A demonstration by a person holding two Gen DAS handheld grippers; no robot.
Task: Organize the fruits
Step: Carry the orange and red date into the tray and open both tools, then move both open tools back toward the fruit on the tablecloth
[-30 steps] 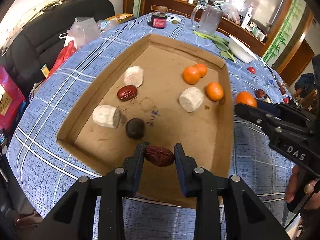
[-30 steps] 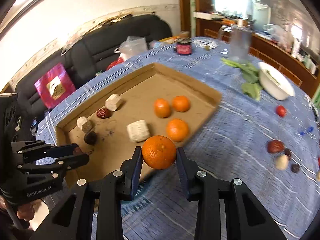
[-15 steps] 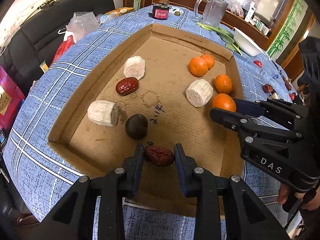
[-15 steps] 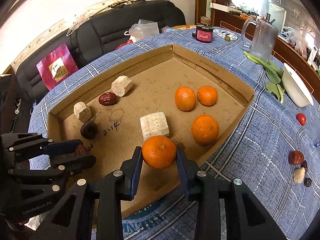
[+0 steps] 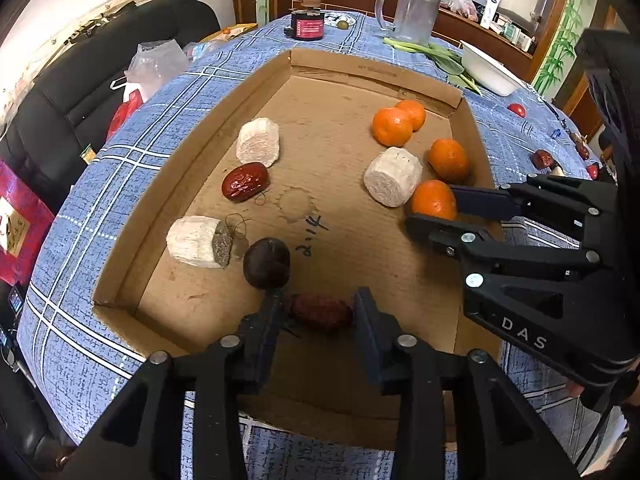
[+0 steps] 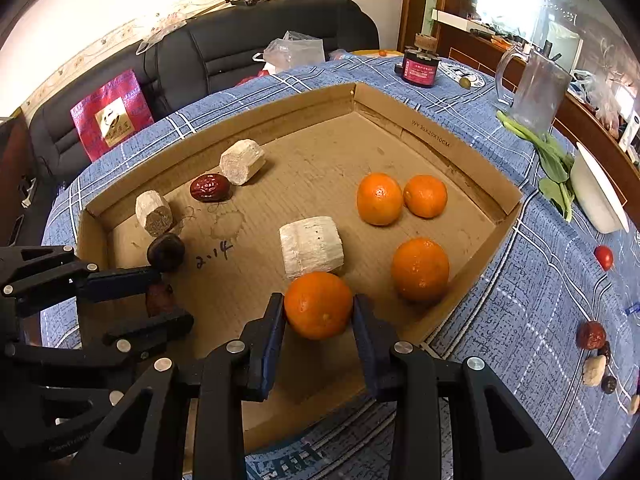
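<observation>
Left wrist: my left claw point(image 5: 316, 316) is opening around the red date point(image 5: 320, 312) at the cardboard tray's point(image 5: 372, 74) near edge | my right claw point(image 6: 318, 320) is gripping an orange point(image 6: 319, 305) by the near-right edge | risk: it's rolling into the white chunk point(image 6: 311, 249).

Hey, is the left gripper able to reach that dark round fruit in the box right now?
Probably yes. The dark round fruit lies just beyond the left gripper, nothing between, but its opening jaws still have a red date between them.
</observation>
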